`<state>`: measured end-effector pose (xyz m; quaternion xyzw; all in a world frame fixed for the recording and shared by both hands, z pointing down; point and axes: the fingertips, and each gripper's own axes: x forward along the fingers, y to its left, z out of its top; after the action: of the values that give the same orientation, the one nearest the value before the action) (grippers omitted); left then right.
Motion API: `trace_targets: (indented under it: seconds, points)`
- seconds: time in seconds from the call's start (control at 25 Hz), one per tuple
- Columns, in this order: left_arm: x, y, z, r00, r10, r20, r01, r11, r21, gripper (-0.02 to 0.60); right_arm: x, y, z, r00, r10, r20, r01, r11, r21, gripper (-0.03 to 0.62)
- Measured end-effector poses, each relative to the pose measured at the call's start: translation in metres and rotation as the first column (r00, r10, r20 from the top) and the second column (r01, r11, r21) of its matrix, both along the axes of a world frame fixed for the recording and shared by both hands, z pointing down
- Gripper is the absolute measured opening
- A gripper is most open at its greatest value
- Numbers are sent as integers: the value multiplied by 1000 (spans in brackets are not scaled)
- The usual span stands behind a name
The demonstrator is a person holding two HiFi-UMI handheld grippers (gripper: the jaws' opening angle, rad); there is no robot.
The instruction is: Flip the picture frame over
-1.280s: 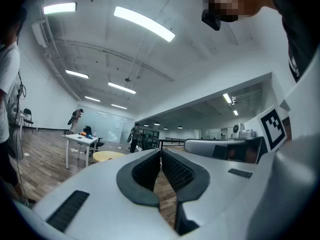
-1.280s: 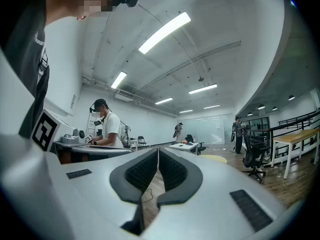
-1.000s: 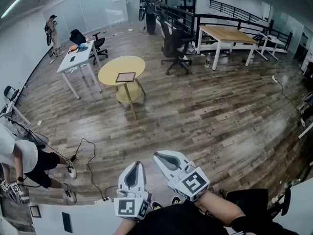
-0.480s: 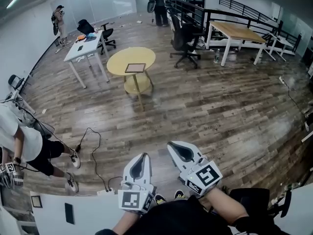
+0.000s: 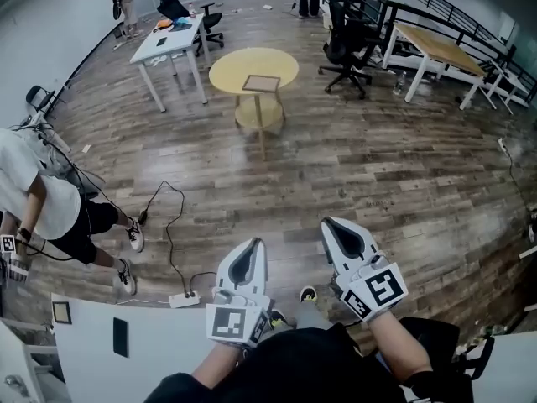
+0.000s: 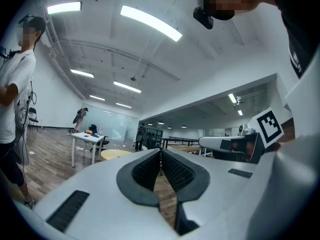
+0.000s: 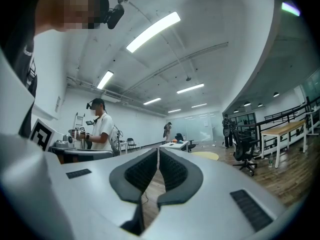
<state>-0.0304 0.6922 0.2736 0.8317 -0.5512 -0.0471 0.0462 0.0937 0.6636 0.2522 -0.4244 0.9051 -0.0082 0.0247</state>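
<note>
My left gripper (image 5: pixel 253 247): jaws closed, nothing between them, held low and near. Picture frame (image 5: pixel 261 82) lies flat on the round yellow desk (image 5: pixel 226 72), far across the wood floor (image 5: pixel 361 166), well apart from both grippers. My right gripper (image 5: pixel 330 224): jaws closed, empty.

Picture frame (image 5: pixel 261 82): thin dark border, pale brown panel inside. Lay flat near the middle of the round yellow tabletop (image 5: pixel 231 72), far across the room.
</note>
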Motion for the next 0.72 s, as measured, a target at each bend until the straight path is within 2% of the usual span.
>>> trace_targets:
  seconds: [0.32, 0.72]
  points:
    - [2, -44, 22, 1000, -13, 28, 14, 999, -41, 31, 6, -53, 16, 1000, -9, 1, 10, 1000, -13, 23]
    - [40, -166, 15, 998, -20, 58, 22, 999, -29, 31, 46, -181, 21, 1000, -20, 12, 20, 1000, -18, 23]
